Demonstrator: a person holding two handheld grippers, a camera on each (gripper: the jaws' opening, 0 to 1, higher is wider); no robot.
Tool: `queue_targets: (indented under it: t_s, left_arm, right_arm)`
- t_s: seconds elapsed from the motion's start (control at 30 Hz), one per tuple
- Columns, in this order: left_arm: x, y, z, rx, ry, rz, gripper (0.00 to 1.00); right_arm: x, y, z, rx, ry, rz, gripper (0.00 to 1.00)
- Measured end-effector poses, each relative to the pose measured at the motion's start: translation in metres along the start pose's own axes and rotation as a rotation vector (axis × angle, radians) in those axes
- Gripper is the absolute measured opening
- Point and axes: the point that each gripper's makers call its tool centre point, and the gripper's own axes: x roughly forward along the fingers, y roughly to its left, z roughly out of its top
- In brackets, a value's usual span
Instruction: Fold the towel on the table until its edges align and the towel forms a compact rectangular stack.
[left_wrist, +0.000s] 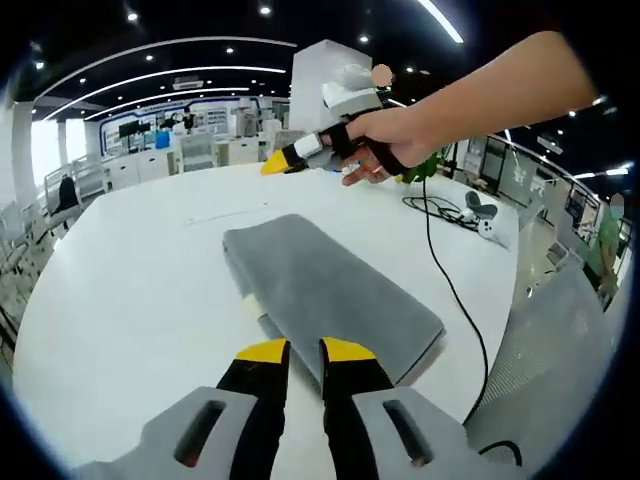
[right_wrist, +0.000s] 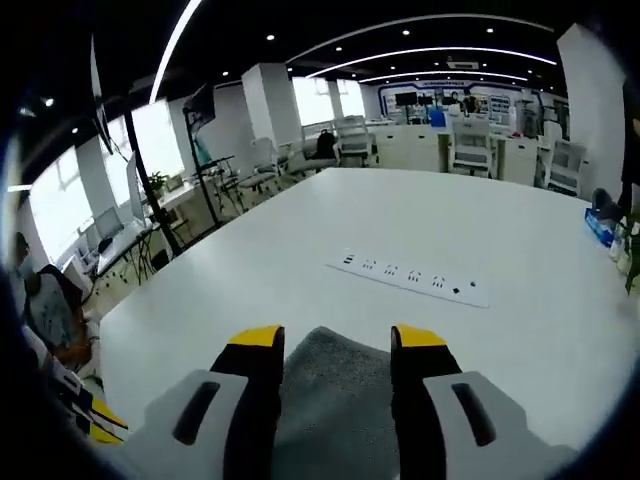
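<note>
Towel (left_wrist: 330, 295) lies folded on my bench (left_wrist: 130, 290); left hand-held gripper (left_wrist: 305, 350) narrow above its near edge, right hand-held gripper (right_wrist: 335, 338) wide above it.

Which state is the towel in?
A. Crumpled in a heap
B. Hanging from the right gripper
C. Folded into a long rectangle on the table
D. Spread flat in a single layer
C: in the left gripper view the towel lies on the table as a folded, layered rectangle, with the right gripper above the table beyond it, apart from the towel.
</note>
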Motion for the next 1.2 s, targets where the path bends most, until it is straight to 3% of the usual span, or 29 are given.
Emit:
queue_targets:
  t_s: [0.2, 0.53, 0.87, 1.0, 1.07, 1.2]
  left_arm:
    - [-0.001, 0.006, 0.008, 0.011, -0.013, -0.003, 0.13]
    - [0.007, 0.008, 0.032, 0.015, -0.018, 0.009, 0.18]
    - [0.031, 0.014, 0.042, 0.072, 0.029, 0.03, 0.23]
    - [0.039, 0.019, 0.046, 0.098, 0.04, 0.031, 0.28]
    - [0.043, 0.019, 0.048, 0.125, 0.037, 0.02, 0.27]
    - [0.05, 0.023, 0.049, 0.129, 0.053, 0.01, 0.26]
  right_arm:
    - [-0.018, -0.005, 0.006, -0.004, -0.018, -0.015, 0.45]
    - [-0.045, -0.011, -0.005, 0.039, -0.039, -0.004, 0.44]
    - [-0.065, -0.005, -0.014, -0.036, -0.044, 0.064, 0.46]
    - [-0.078, 0.007, -0.027, -0.177, -0.032, 0.107, 0.45]
    - [-0.084, 0.011, -0.033, -0.17, -0.03, 0.137, 0.44]
    - [-0.09, 0.01, -0.05, -0.178, -0.002, 0.122, 0.44]
